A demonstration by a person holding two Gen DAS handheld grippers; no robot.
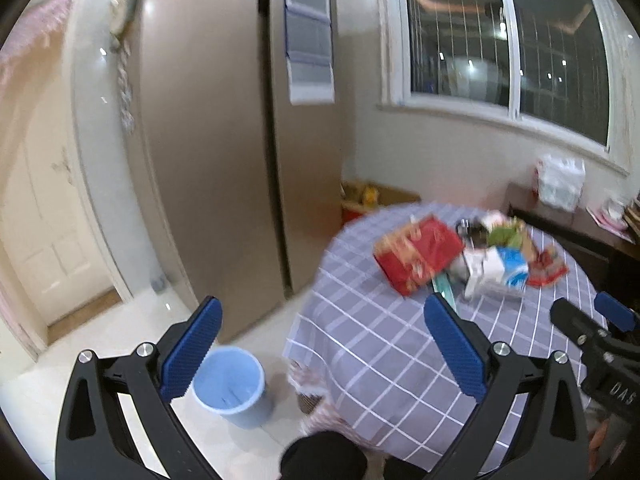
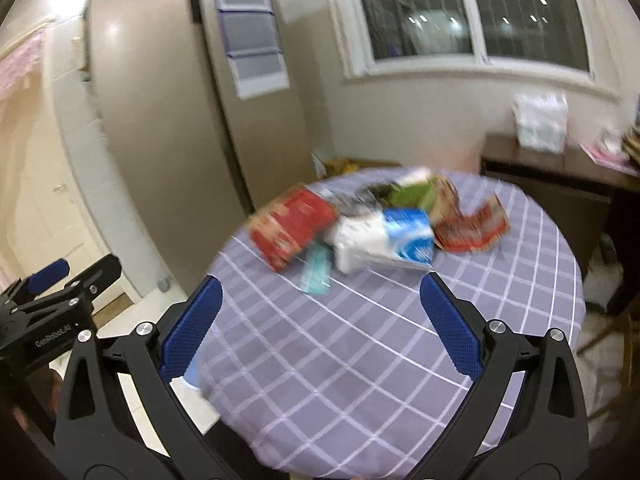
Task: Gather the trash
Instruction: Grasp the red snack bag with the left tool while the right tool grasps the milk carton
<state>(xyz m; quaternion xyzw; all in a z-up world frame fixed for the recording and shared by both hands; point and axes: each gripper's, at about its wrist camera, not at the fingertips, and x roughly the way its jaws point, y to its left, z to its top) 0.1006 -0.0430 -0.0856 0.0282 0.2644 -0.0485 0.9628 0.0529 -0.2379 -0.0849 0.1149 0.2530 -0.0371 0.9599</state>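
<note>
- Judging by the untouched pile, the collecting has not started: both grippers hang above the near side of the round bench [image 2: 360,360], which wears a grey checked cloth, and nothing has been lifted yet
- The left gripper [image 1: 320,352] has its fingers spread wide and holds nothing; the right gripper [image 2: 320,324] is spread just as wide and is empty too
- The trash sits as one heap on the far half of the bench: a red snack box [image 2: 294,226] at the left, a white and blue carton [image 2: 386,240] in the middle, a green packet [image 2: 412,194] behind it, a red wrapper [image 2: 472,228] at the right, and a small teal wrapper [image 2: 318,272] lying nearest
- In the right wrist view the heap lies ahead of and beyond the fingertips, apart from them, with bare cloth between
- A light blue bin [image 1: 230,388] stands on the floor just beside the bench's left edge, under the left gripper's left finger; it looks almost empty
- The next move likely calls for reaching forward over the cloth, closing on one loose piece such as the teal wrapper, then carrying it left to the bin
- Both views are smeared, so finer print and edges cannot be read
</note>
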